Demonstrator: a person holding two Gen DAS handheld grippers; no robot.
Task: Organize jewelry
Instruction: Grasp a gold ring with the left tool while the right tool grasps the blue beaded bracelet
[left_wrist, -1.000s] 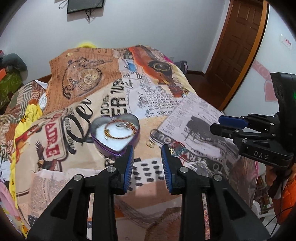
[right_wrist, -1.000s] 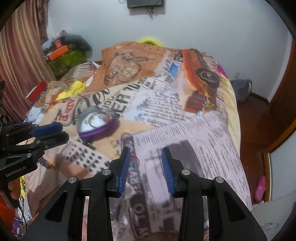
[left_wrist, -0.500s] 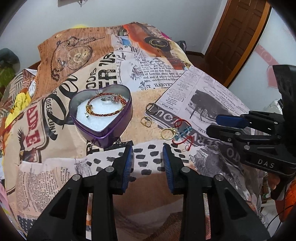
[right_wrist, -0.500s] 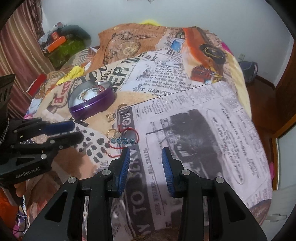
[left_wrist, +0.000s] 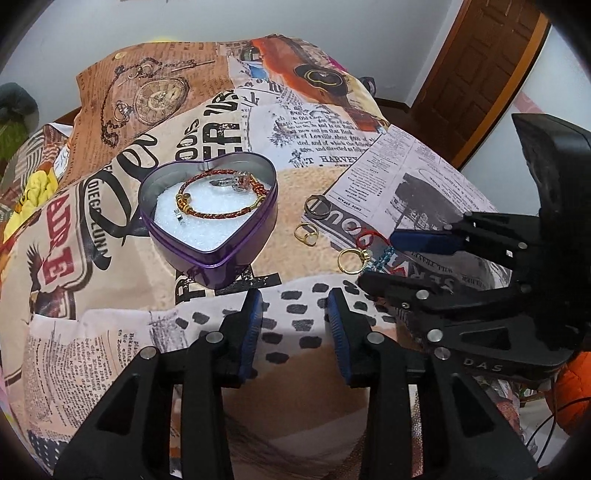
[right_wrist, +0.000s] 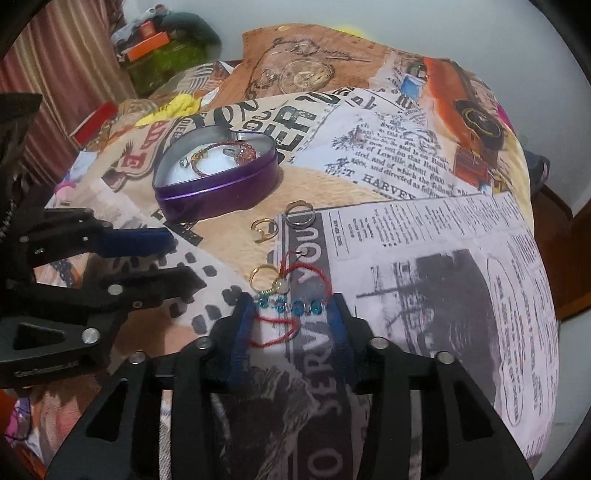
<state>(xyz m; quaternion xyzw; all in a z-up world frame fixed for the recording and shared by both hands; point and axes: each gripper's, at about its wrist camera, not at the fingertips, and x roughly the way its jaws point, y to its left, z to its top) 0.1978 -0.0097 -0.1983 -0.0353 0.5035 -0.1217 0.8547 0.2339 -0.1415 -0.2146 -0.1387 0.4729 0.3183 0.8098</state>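
Observation:
A purple heart-shaped tin (left_wrist: 221, 271) (right_wrist: 218, 199) sits on the printed bedspread with a braided red-gold bracelet (left_wrist: 221, 212) on its white padding. To its right lie a dark ring (left_wrist: 317, 205) (right_wrist: 299, 214), a gold ring (left_wrist: 306, 233) (right_wrist: 263, 229) and a gold ring with a stone (left_wrist: 352, 260) (right_wrist: 264, 278). A red-cord bracelet with blue beads (right_wrist: 291, 305) (left_wrist: 384, 254) lies between the fingertips of my right gripper (right_wrist: 291, 306) (left_wrist: 380, 260); its jaws are opening and the pads stand clear of the bracelet. My left gripper (left_wrist: 294, 299) (right_wrist: 181, 260), also opening, holds nothing below the tin.
The bedspread (left_wrist: 424, 192) slopes off at the right toward a wooden door (left_wrist: 476, 74). Clutter and a green bag (right_wrist: 166, 59) sit by a curtain at the far left. An orange sleeve (left_wrist: 569, 391) shows behind the right gripper.
Both grippers have come down closer to the bedspread. The right gripper has moved over the beaded bracelet and its jaws stand wider. The left jaws have spread slightly.

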